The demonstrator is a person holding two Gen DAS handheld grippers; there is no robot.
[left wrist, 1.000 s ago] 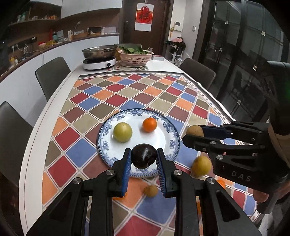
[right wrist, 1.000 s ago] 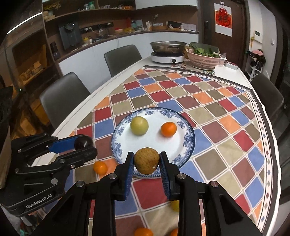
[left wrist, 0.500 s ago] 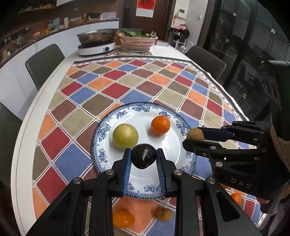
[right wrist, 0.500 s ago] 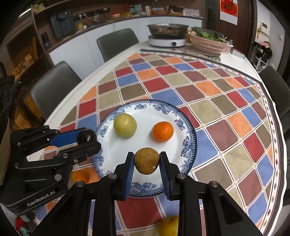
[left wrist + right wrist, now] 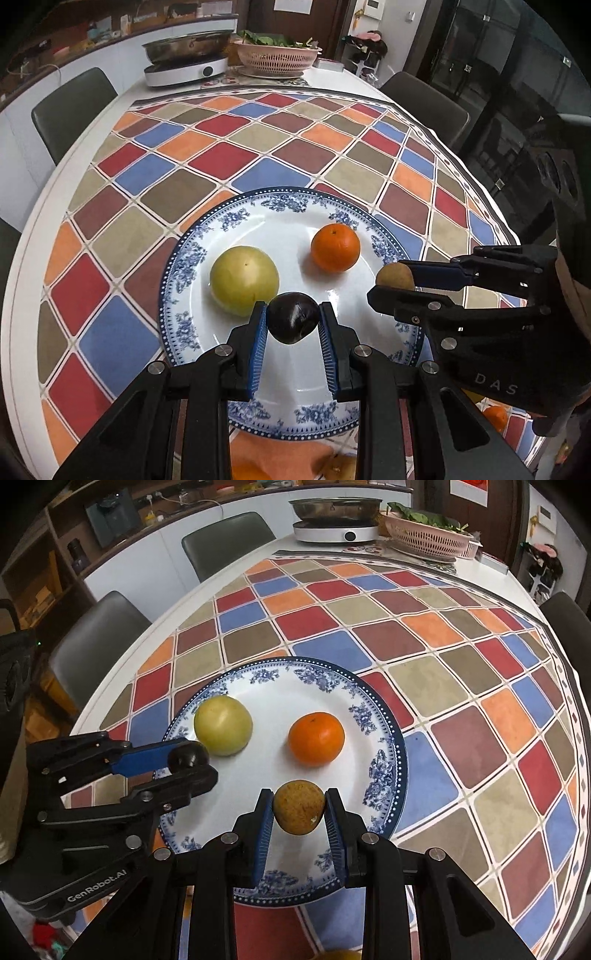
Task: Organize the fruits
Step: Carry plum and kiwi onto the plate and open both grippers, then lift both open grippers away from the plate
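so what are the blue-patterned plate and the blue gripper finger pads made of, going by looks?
Blue-and-white patterned round plate: probably glazed ceramic or porcelain; glossy white face catching light glare, printed floral rim. Melamine can't be ruled out. Blue ribbed finger pads on the left gripper: look like soft rubber or printed elastomer, matte, with fine ridges, set in black rigid plastic.

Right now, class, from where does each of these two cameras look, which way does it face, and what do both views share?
Left wrist: sits on the left gripper, looking forward over the plate; its fingers hold a dark fruit.
Right wrist: sits on the right gripper, facing the same plate from the right; its fingers hold a brown fruit.
Shared: plate, yellow fruit, orange, each other's gripper.
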